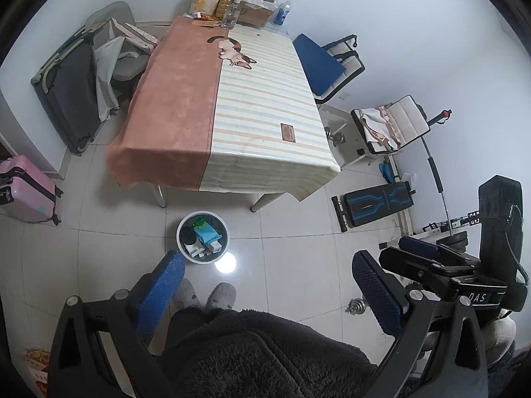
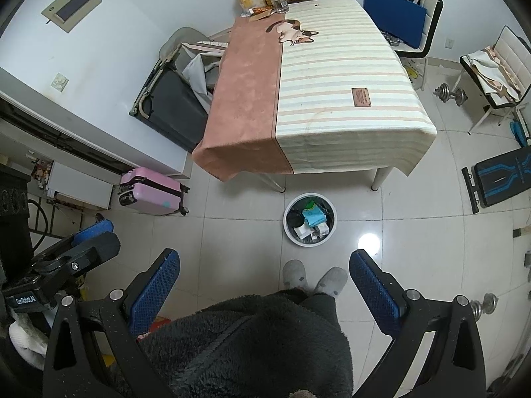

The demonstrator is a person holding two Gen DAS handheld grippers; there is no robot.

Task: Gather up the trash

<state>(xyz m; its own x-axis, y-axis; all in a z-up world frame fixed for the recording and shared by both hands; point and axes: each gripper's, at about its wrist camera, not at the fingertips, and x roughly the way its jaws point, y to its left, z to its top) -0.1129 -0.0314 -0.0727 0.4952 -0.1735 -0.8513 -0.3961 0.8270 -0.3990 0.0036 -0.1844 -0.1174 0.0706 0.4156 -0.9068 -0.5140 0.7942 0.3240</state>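
Left wrist view, left to right: pink suitcase (image 1: 25,189) at far left on the tile floor, dark folded cot (image 1: 68,96) leaning on the wall above it. Table (image 1: 219,112) fills upper centre, cloth half pink, half striped; clutter of snack bags and bottles (image 1: 222,0) plus a cardboard box (image 1: 254,11) sits at its far end, top of frame. Trash bin (image 1: 203,237) stands on the floor just below the table's near edge, centre-left. Inside: a teal packet, a green scrap, a dark round item, some white boxes; rest too small to tell. Blue chair (image 1: 323,63) upper right, weight bench (image 1: 376,204) right of centre.

Left gripper (image 1: 267,292): jaws spread wide, nothing between them, low in frame above grey slippers (image 1: 205,293). Right gripper (image 1: 418,248) shows at lower right here; opening unclear from this angle.

Right wrist view: bin (image 2: 310,219) sits centre, same contents. Right gripper (image 2: 264,290) jaws wide apart, empty. 2 dumbbells (image 2: 451,93) on the floor upper right.
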